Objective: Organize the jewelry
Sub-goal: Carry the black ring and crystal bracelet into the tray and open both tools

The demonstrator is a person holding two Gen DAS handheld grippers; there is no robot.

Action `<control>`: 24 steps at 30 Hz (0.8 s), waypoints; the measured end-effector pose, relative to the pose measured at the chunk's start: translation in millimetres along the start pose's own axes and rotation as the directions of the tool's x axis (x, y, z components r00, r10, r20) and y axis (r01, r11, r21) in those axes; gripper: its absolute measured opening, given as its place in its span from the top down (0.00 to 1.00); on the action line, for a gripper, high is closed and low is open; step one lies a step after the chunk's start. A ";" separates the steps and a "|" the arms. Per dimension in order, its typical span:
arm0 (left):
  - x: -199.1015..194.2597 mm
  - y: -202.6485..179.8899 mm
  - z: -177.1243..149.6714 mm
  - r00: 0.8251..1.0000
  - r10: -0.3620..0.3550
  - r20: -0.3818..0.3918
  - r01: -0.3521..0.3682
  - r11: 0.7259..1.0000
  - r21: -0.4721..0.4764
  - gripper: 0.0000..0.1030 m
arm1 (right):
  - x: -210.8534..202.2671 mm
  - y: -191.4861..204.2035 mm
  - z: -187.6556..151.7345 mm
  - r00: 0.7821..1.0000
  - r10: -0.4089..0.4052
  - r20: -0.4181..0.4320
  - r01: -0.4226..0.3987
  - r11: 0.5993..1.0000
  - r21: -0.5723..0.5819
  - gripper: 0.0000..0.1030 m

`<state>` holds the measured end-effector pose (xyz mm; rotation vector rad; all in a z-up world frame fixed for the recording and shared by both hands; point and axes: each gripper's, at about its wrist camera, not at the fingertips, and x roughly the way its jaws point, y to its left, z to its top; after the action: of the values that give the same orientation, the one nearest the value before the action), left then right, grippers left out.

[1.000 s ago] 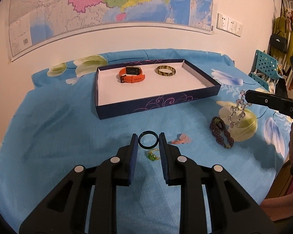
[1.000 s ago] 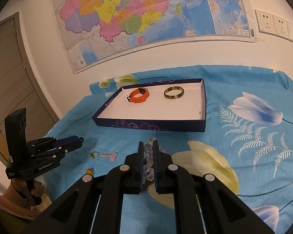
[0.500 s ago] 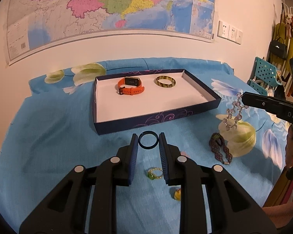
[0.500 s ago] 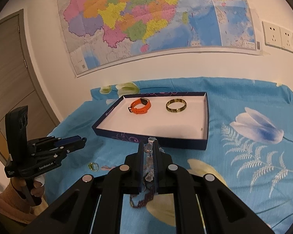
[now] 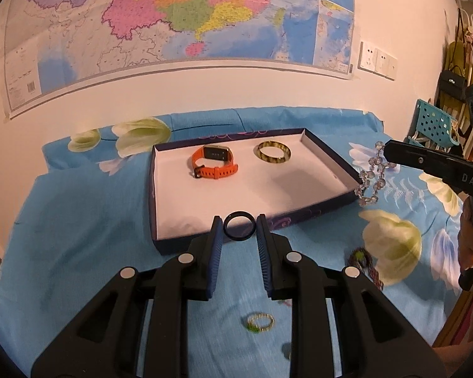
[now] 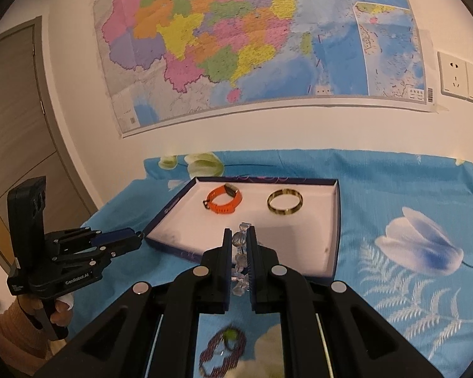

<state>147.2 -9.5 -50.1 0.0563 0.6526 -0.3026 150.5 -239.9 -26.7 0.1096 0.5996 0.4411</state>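
My left gripper point(image 5: 239, 224) is shut on a black ring point(image 5: 239, 227), held just above the near wall of the dark blue tray point(image 5: 186, 243). My right gripper point(image 6: 239, 236) is shut on a clear crystal bead bracelet point(image 6: 238, 263), which dangles beside the tray's right wall point(image 5: 372, 176) in the left wrist view. Inside the tray lie an orange watch point(image 5: 215, 166) and a gold-green bangle point(image 5: 273, 154). A small green-and-gold ring point(image 5: 260, 322) and a dark beaded bracelet point(image 5: 364, 266) rest on the blue cloth.
A blue floral cloth point(image 5: 78, 220) covers the table, which stands against a wall with a large map point(image 5: 173, 15). A teal chair point(image 5: 433, 126) and hanging bags stand at the right. A door point(image 6: 12, 126) is on the left in the right wrist view.
Both grippers rose and moved toward the tray, carrying the black ring and the crystal bracelet. The tray looks nearer; the small ring and dark bracelet dropped lower in view.
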 end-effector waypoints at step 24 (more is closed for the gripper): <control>113.4 27.6 50.2 0.991 0.030 -0.133 -0.039 0.997 -0.066 0.78 | 123.0 -31.8 39.1 0.991 -0.018 -0.130 0.021 1.000 0.022 0.93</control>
<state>270.3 -19.9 -80.1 0.0226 0.7923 -0.2442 274.9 -214.3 -65.9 0.0977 0.7330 0.4245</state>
